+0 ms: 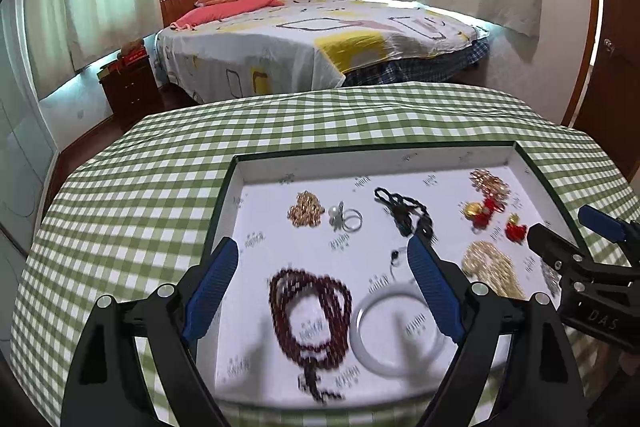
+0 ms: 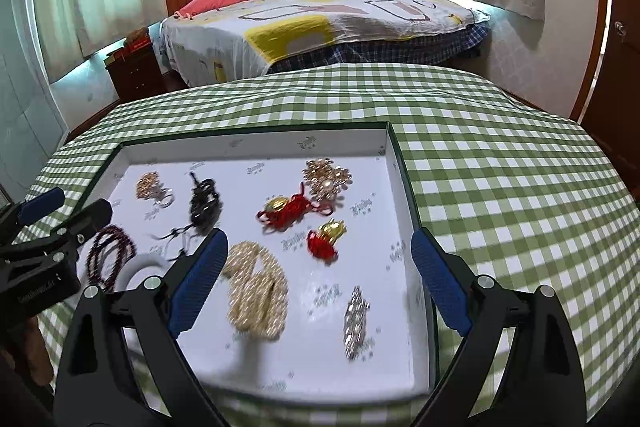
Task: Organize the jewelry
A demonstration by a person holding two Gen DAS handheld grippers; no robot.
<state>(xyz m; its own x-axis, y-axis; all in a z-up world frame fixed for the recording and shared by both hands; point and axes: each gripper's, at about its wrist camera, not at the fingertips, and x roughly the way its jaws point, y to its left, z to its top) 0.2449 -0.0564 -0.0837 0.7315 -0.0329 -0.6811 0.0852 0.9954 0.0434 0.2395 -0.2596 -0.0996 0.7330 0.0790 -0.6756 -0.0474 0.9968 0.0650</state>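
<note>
Jewelry lies spread apart inside the shallow white tray (image 1: 520, 163) on the checked tablecloth (image 1: 160, 167), presumably so the wide-open, empty left gripper (image 1: 320, 275) and right gripper (image 2: 316, 267) can single pieces out.

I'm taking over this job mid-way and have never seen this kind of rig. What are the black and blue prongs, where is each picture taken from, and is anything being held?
No robot here: a person holds a two-finger gripper in each hand, with a fisheye camera looking along its blue-padded fingers. One picture comes from the left gripper, the other from the right gripper; each also catches the other at its edge. Both are open above a shallow white tray on a green checked tablecloth, holding nothing. In the tray lie dark red beads, a white bangle, a pearl necklace, a black cord piece, red-and-gold charms and brooches.
</note>
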